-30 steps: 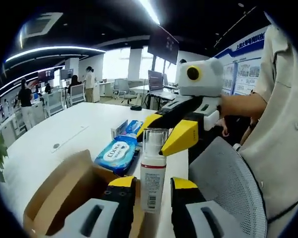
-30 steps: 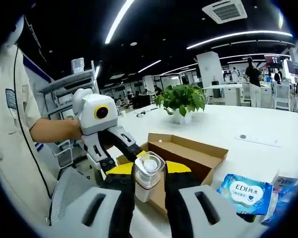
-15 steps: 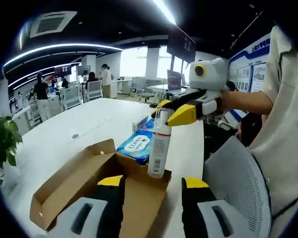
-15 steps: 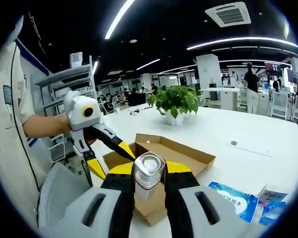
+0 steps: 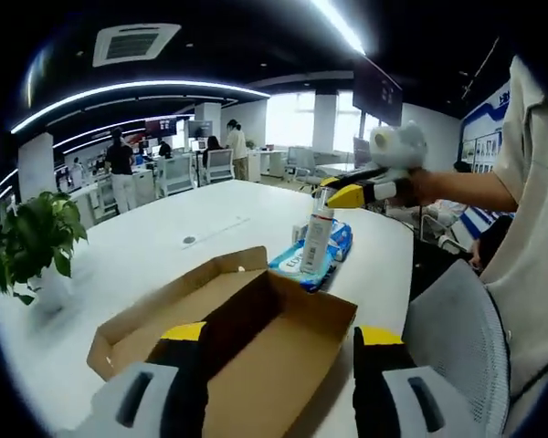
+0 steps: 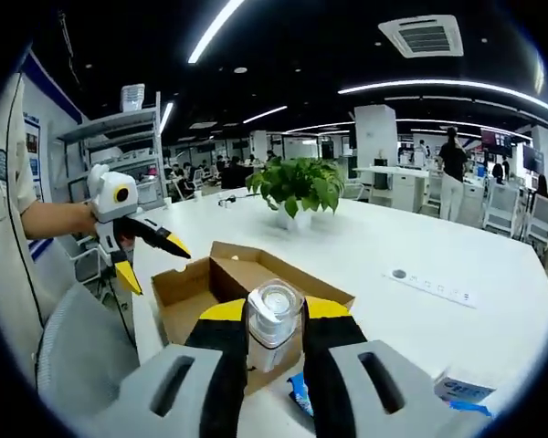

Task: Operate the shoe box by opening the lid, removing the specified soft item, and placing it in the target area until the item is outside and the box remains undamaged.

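Risk first: a pump bottle (image 6: 272, 321) pinched near its clear cap between the yellow-tipped jaws of the right gripper (image 6: 274, 321), carried above the white table (image 5: 164, 246) and clear of the open shoe box (image 5: 228, 338); a narrow, smooth, hard grip zone, so likely to pivot or slide if the wrist rolls or the descent ends abruptly. Seen from the left gripper view, same bottle (image 5: 316, 239) hanging upright just over the blue wet-wipes pack (image 5: 312, 260), with a second small box beside it; set down on that soft pack instead of bare table, probably a topple. Bottle looking rigid rather than soft, so possibly not the item named in the task. Left gripper (image 5: 279, 379) spread wide, holding nothing, jaws straddling the near end of the shoe box; same gripper in the right gripper view (image 6: 146, 255) hovering open just beside the carton's (image 6: 247, 283) left wall, close enough that a careless sweep could crease a flap or shove the box. Hard to make out: bottle's label text, bottle base in the right gripper view hidden behind the jaws, box interior in shadow, wipes pack (image 6: 297, 392) cut to a blue sliver between the jaws. Potted plant (image 6: 297, 187) and people far behind, well apart from the work.
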`<state>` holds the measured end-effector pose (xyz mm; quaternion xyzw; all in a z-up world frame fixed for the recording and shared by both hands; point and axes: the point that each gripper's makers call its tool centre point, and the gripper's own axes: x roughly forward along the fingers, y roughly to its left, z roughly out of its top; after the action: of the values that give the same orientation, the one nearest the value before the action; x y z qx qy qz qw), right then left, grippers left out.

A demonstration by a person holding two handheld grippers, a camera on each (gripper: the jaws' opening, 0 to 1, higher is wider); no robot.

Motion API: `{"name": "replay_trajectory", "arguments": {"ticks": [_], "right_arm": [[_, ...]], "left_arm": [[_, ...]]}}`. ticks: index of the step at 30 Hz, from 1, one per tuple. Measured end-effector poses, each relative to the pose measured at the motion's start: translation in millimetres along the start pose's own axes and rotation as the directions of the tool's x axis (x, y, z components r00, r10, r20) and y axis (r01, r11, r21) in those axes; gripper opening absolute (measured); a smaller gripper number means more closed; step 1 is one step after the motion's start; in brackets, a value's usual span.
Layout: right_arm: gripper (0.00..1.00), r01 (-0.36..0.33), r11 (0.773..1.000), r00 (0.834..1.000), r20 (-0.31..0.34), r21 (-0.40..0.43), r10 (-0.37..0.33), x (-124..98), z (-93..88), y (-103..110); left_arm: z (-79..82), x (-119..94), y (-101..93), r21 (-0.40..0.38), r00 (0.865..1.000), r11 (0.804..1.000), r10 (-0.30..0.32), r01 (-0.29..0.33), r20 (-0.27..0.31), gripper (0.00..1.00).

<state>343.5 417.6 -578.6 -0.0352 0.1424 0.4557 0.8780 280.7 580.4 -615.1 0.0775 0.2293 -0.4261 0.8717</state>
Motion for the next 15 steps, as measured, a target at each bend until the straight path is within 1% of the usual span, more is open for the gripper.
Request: {"name": "replay_trajectory", "arguments": {"ticks": [5, 7, 10, 15], "right_arm": [[0.19, 0.022, 0.999, 1.0, -0.016, -0.036, -0.023, 3.2, -4.5, -22.9], [0.19, 0.029, 0.998, 0.999, -0.021, -0.058, -0.03, 4.2, -6.2, -30.1], [0.19, 0.03, 0.997, 0.999, -0.018, -0.065, -0.032, 5.9, -4.8, -41.0], [0.19, 0.065, 0.994, 0.998, -0.019, -0.084, -0.067, 10.8, -4.5, -65.7]], "left_arm": [[0.2, -13.8, 11.2, -0.025, 0.998, 0.997, 0.069, -0.069, 0.013, 0.73], [-0.1, -19.0, 13.5, -0.033, 0.996, 0.996, 0.087, -0.086, 0.013, 0.76], [-0.9, -26.2, 16.8, -0.05, 0.994, 0.993, 0.112, -0.111, 0.016, 0.79], [-6.1, -36.2, 20.4, -0.074, 0.99, 0.987, 0.142, -0.141, 0.01, 0.85]]}}
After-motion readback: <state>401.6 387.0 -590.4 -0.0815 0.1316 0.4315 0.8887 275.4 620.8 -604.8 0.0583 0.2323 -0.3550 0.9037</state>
